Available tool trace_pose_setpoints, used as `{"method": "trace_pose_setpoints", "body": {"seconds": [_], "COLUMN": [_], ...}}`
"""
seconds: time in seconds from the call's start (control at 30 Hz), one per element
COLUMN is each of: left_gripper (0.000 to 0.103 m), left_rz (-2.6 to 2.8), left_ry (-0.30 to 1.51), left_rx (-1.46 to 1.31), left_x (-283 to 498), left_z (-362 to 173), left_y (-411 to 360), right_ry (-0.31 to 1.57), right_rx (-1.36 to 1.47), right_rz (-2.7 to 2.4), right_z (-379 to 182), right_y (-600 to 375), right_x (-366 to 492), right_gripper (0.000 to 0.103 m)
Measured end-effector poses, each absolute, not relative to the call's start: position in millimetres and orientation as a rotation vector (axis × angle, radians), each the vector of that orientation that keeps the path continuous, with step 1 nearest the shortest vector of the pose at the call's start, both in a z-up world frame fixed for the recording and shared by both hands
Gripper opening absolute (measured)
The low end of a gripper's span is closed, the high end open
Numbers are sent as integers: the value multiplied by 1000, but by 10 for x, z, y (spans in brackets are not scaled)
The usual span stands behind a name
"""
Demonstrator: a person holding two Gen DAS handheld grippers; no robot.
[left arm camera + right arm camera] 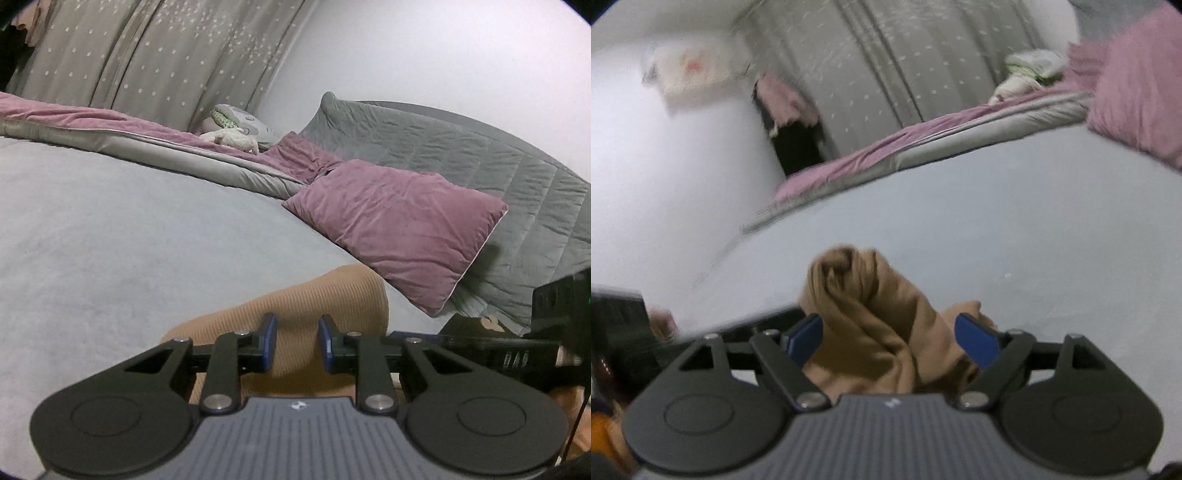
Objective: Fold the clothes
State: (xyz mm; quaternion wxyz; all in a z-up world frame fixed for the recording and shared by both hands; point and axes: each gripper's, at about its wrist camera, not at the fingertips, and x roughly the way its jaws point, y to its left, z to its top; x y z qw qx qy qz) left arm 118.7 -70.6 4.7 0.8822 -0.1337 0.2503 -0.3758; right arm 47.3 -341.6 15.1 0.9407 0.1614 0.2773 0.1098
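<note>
Near the bed's front edge lies the tan garment, bunched on the grey cover. Both the left gripper and right gripper straddle it, released, grasping nothing. Folding seems barely begun; next, each should pinch an edge and spread it flat.

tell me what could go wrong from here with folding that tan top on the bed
1. The tan garment lies bunched and twisted between the open right gripper; closing now would likely pinch several layers and lock in creases.
2. The left gripper is open too, fingers either side of the ribbed fabric, so nothing is secured and the cloth could slip on lifting.
3. The purple pillow sits close by and may crowd the spread-out garment.
</note>
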Motion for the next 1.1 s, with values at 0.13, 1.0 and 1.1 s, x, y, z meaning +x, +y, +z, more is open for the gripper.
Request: {"method": "trace_pose_setpoints", "body": {"seconds": [0.13, 1.0, 1.1], "left_gripper": [23, 19, 16], "left_rz": [-785, -818, -840], "left_ry": [524, 438, 465], "left_rx": [-279, -238, -225], "left_x": [1215, 1294, 1364], "left_z": [31, 207, 133], "left_y": [-707, -863, -1028], "right_ry": [585, 750, 756], "right_rx": [218, 977, 1095], "right_rz": [205, 133, 113], "right_z": [101, -59, -230], "right_y": [-3194, -3685, -3882], "right_x": [478, 289, 263], "right_gripper": [91, 20, 20]}}
